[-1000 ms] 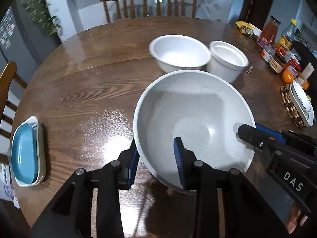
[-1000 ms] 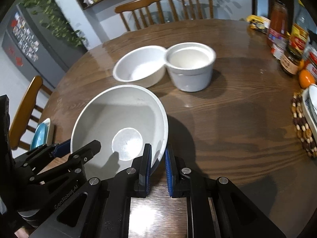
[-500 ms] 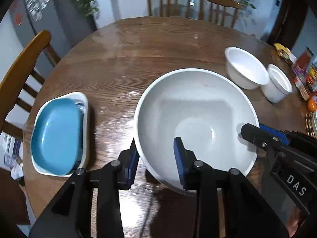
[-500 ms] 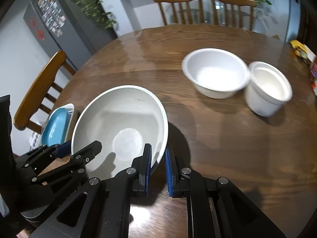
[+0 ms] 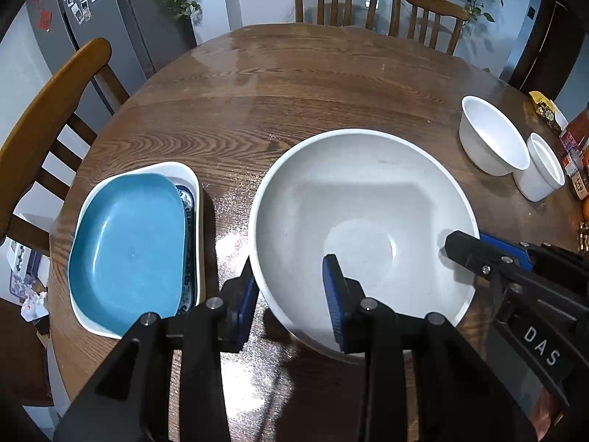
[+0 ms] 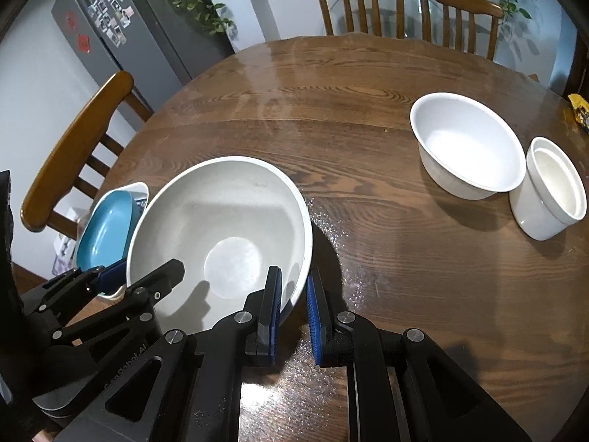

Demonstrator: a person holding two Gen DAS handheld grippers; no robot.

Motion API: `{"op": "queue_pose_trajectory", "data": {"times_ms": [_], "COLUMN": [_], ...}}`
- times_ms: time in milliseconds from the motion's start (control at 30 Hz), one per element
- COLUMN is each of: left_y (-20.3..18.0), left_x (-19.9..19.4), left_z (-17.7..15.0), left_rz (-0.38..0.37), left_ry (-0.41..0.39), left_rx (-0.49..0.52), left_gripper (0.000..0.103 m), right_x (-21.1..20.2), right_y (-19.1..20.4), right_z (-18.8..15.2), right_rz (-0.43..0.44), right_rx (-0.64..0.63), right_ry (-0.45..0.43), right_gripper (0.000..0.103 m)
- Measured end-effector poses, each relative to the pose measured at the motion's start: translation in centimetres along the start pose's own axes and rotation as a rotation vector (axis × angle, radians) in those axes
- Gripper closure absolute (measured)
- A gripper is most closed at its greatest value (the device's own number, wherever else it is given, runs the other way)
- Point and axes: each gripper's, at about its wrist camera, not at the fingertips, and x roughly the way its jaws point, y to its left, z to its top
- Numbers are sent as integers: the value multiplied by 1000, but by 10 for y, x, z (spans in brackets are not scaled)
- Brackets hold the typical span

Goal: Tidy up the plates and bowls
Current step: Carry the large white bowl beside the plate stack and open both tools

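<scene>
A large white bowl [image 5: 364, 221] [image 6: 221, 228] hangs a little above the round wooden table [image 5: 294, 84], held from two sides. My left gripper [image 5: 291, 294] is shut on its near-left rim, one pad inside and one outside. My right gripper [image 6: 294, 294] is shut on the opposite rim; it also shows as the black arm marked DAS at the right of the left wrist view. To the bowl's left lies a blue dish [image 5: 129, 250] [image 6: 106, 228] stacked in a white rectangular dish [image 5: 195, 184]. A medium white bowl [image 6: 467, 143] [image 5: 493, 136] and a small white cup-like bowl [image 6: 552, 191] [image 5: 541, 169] stand at the right.
Wooden chairs stand at the far side [image 5: 371, 3] and at the left edge [image 5: 48, 118] of the table. Jars, bottles and an orange [image 5: 578, 169] crowd the table's right edge. A grey fridge [image 6: 121, 37] stands behind on the left.
Both grippers carried the large bowl leftward across the table toward the stacked blue and white dishes. The medium and small white bowls now lie farther right in both views.
</scene>
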Motion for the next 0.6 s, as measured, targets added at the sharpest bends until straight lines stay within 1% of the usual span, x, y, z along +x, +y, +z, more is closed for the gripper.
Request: {"op": "queue_pose_trajectory", "data": {"times_ms": [333, 400, 433, 467, 533, 600], "left_y": [3, 3, 2, 1, 1, 1], "left_x": [2, 2, 1, 1, -1, -3], "left_z": [-2, -2, -2, -2, -3, -3], "left_rz": [-5, -6, -5, -4, 4, 6], "left_ry": [3, 4, 5, 1, -10, -16], "left_rx": [-3, -7, -7, -6, 0, 1], "left_gripper": [70, 68, 63, 54, 46, 45], "right_x": [1, 0, -1, -2, -3, -5], "right_y": [3, 2, 2, 2, 2, 2], "right_z": [2, 1, 1, 1, 0, -1], "right_rz": [0, 7, 12, 17, 19, 17], "right_rx": [14, 19, 21, 23, 22, 19], "right_ry": [4, 5, 5, 4, 4, 1], "right_gripper": [88, 88, 88, 88, 88, 86]}}
